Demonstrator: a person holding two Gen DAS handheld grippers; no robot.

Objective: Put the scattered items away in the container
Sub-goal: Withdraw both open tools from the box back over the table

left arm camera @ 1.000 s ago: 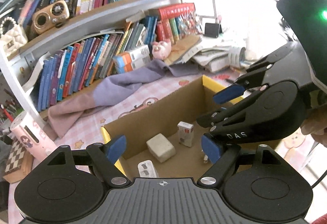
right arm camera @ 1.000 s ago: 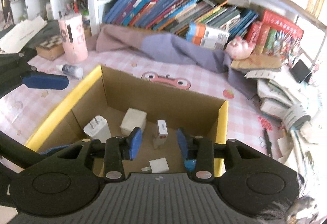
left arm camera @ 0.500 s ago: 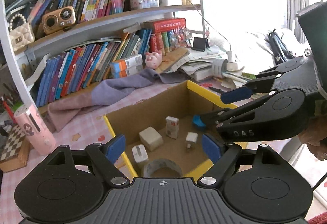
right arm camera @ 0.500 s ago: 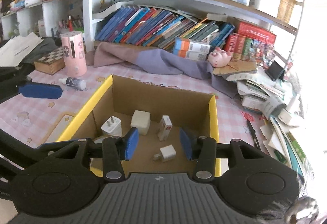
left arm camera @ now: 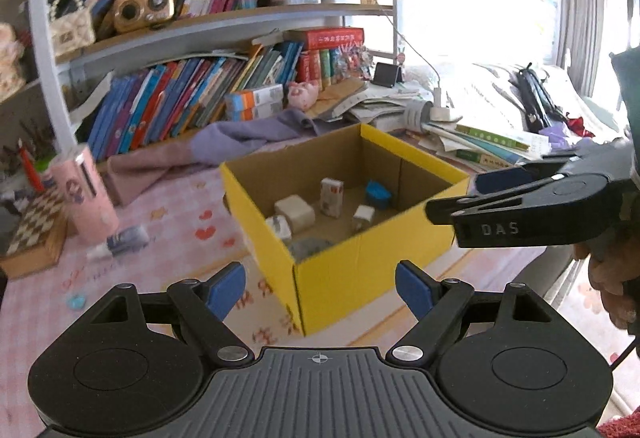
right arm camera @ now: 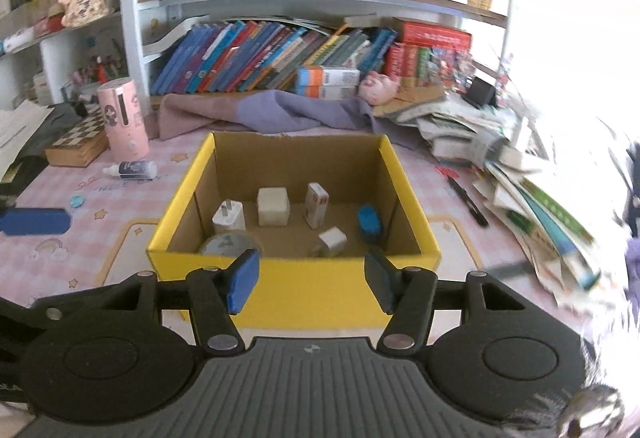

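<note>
A yellow cardboard box (right arm camera: 412,206) (left arm camera: 360,270) stands on the pink tablecloth. Inside lie a white plug (right arm camera: 229,217), a white cube (right arm camera: 272,206), a small carton (right arm camera: 316,205), a blue piece (right arm camera: 369,223), a small white adapter (right arm camera: 333,241) and a roll of tape (right arm camera: 226,245). My right gripper (right arm camera: 310,284) hovers before the box's near wall, its jaws opening, nothing between them. My left gripper (left arm camera: 320,292) is open and empty, near the box's front corner. A small bottle (right arm camera: 132,170) (left arm camera: 122,242) and a light-blue disc (right arm camera: 76,201) (left arm camera: 76,301) lie on the cloth left of the box.
A pink cylinder (right arm camera: 123,118) and a chessboard box (right arm camera: 80,142) stand at the left. A purple cloth (right arm camera: 280,112) lies behind the box below crowded bookshelves. Piled papers and books (right arm camera: 520,174) fill the right, with a black pen (right arm camera: 466,200) beside them.
Both grippers have drawn back from over the box, which now shows whole with its outer walls. The right gripper's jaws have spread wider. A blue piece now lies in the box.
</note>
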